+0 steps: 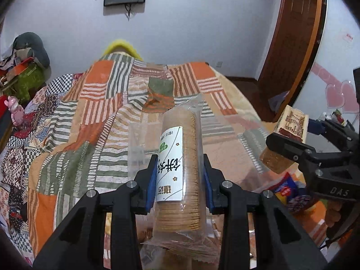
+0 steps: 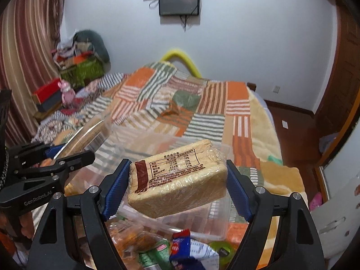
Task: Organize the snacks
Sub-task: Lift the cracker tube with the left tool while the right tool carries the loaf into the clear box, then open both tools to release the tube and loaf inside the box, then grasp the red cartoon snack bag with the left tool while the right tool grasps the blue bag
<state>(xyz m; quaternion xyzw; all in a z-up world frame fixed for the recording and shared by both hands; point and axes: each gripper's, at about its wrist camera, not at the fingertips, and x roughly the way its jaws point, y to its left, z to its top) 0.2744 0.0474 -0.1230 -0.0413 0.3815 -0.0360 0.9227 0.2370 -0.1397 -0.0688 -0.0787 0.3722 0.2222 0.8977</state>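
— Holding anything, the left gripper?
— Yes, its blue pads pinch a clear-wrapped biscuit roll, lifted above the patchwork bedspread.
— And the right gripper?
— It clamps a wrapped bread block by its ends, held over a clear plastic bin. More snack packets lie below, beside the bin.

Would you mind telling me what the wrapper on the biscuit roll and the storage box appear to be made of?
Biscuit roll wrapper: thin clear plastic film, glossy, crinkled at its ends, with a white paper-like label. Storage box: likely rigid transparent plastic, since the bedspread pattern shows through its walls.
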